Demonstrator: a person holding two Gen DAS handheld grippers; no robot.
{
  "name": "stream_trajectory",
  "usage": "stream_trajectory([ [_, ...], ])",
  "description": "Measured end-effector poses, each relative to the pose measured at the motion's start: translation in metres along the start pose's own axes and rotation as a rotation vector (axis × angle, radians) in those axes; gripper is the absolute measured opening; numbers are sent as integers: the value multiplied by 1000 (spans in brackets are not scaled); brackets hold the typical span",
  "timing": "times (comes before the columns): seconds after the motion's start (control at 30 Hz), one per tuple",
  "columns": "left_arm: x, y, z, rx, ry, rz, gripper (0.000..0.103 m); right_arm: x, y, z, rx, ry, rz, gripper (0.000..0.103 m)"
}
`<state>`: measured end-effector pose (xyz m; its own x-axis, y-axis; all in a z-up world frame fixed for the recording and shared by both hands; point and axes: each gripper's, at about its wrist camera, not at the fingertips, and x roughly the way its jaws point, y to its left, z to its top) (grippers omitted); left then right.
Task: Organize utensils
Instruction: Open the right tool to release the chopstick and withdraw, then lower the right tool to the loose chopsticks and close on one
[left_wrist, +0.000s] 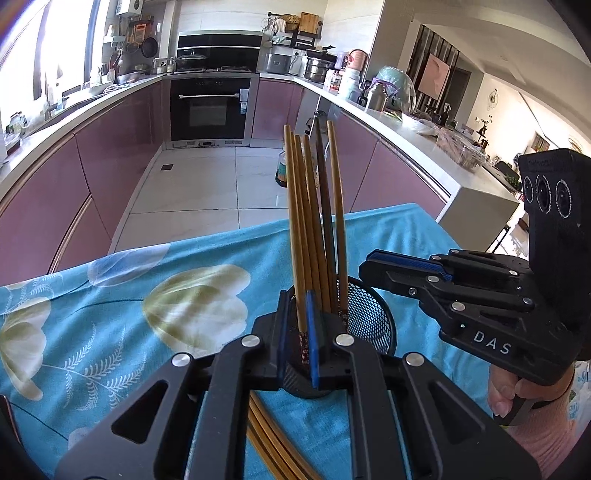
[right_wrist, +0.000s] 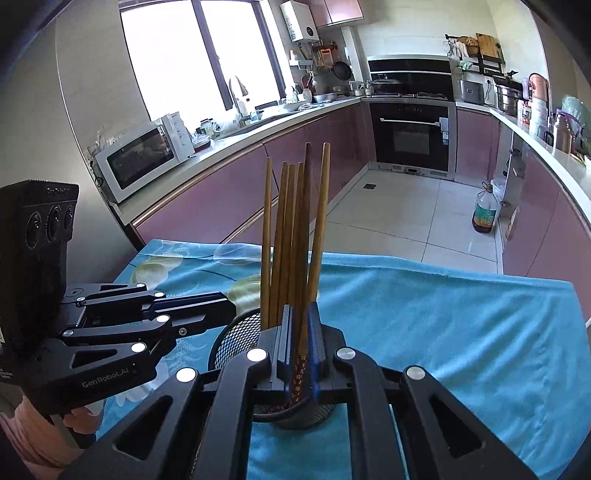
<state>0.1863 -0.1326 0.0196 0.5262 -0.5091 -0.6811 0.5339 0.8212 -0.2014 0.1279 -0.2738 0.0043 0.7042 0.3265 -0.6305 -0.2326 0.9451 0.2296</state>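
A black mesh holder (left_wrist: 369, 317) stands on the blue flowered tablecloth (left_wrist: 129, 306) with several wooden chopsticks (left_wrist: 314, 221) upright in it. My left gripper (left_wrist: 301, 343) is over the holder's near rim, shut on one chopstick (left_wrist: 297, 240) by its patterned end. My right gripper (left_wrist: 373, 264) reaches in from the right, its jaws together, just right of the holder. In the right wrist view my right gripper (right_wrist: 299, 354) is shut on a chopstick (right_wrist: 316, 236) above the holder (right_wrist: 236, 339). The left gripper (right_wrist: 225, 306) is beside the holder's left rim. More chopsticks (left_wrist: 269, 443) lie on the cloth under my left gripper.
The table's far edge (right_wrist: 406, 258) drops to a tiled kitchen floor. An oil bottle (right_wrist: 485, 212) stands on the floor. Pink cabinets and counters run along both sides, with an oven (left_wrist: 210, 107) at the far end and a microwave (right_wrist: 136, 158) on the left counter.
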Motion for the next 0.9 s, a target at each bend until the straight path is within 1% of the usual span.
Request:
stream_trajectory([
  [0.03, -3, 2, -2, -8, -11, 1, 8, -1, -1, -1, 5, -1, 1, 8],
  [0.07, -7, 3, -5, -7, -23, 6, 12, -2, -2, -3, 9, -3, 4, 8],
  [0.1, -10, 4, -8, -7, -35, 10, 17, -3, -2, -4, 10, -8, 8, 9],
  [0.17, -18, 9, -13, -24, -60, 16, 24, -6, -1, -7, 12, -17, 17, 13],
  [0.27, -30, 19, -21, -58, -88, 14, 26, -12, 4, -13, 5, -28, 20, 16],
  [0.37, -41, 28, -33, -72, -116, 40, 31, -23, 12, -20, -14, -53, 20, 20],
  [0.47, -51, 35, -45, -80, -129, 59, 35, -36, 20, -30, -36, -79, 37, 28],
  [0.57, -55, 42, -64, -76, -115, 89, 36, -42, 31, -40, -61, -79, 67, 28],
  [0.67, -54, 47, -82, -78, -85, 112, 38, -38, 41, -54, -77, -46, 92, 28],
  [0.9, -46, 57, -125, -108, -13, 128, 41, -4, 56, -90, -66, 83, 124, 31],
])
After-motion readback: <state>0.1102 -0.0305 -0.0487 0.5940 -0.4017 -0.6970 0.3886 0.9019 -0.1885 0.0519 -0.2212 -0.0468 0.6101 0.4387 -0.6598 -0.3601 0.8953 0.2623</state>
